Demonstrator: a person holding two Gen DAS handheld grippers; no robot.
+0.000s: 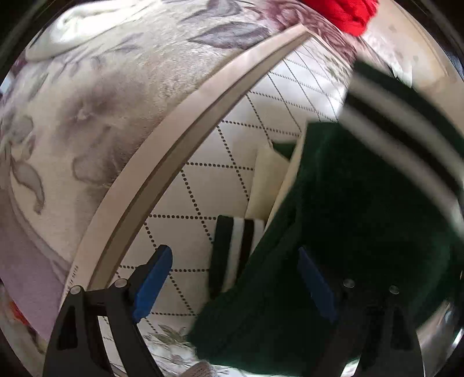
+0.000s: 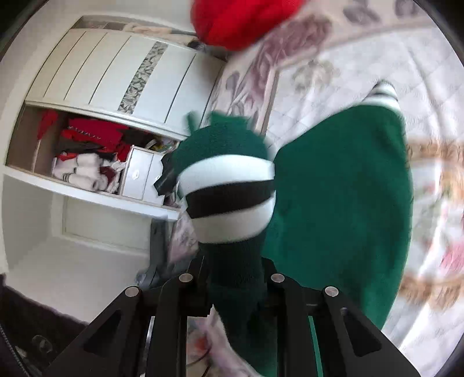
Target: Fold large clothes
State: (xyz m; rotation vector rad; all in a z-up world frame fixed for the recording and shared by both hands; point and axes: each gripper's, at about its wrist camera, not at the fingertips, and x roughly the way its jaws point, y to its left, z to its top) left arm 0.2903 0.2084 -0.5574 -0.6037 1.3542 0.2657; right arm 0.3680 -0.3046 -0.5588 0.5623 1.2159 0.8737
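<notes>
Closest to the right wrist lens: black jointed linkage of the right gripper (image 2: pixel 236 278), jaws drawn tight on a bunched tube of fuzzy dark green knit. Pads hidden by the fabric.

Largest in both views: a padded bed cover (image 1: pixel 203 188), cream, quilted in diamonds of dotted stitching, bordered by a smooth beige band and then a plush grey-and-mauve floral blanket (image 1: pixel 101 116).

Spread across that cover: a green sweater (image 2: pixel 342 203), thick, fleecy, deep bottle green, body lying broad and rounded toward the right. One sleeve lifted off the bed in the right gripper's clamp, its ribbed cuff (image 2: pixel 229 191) striped white, black, white, bulging like a ball above the jaws. Another striped cuff far off at the top right edge of the garment, blurred.

Beyond, in the right wrist view: a white wardrobe (image 2: pixel 116 78) with slatted doors and a mirrored mosaic strip, an open shelf stuffed with red and white clothes.

Soft red fabric (image 1: pixel 345 13), woolly, at the top of both views.

Left gripper (image 1: pixel 235 278) spread wide, blue pads apart, gripping nothing; green knit edge and a striped hem lying beneath the gap.
</notes>
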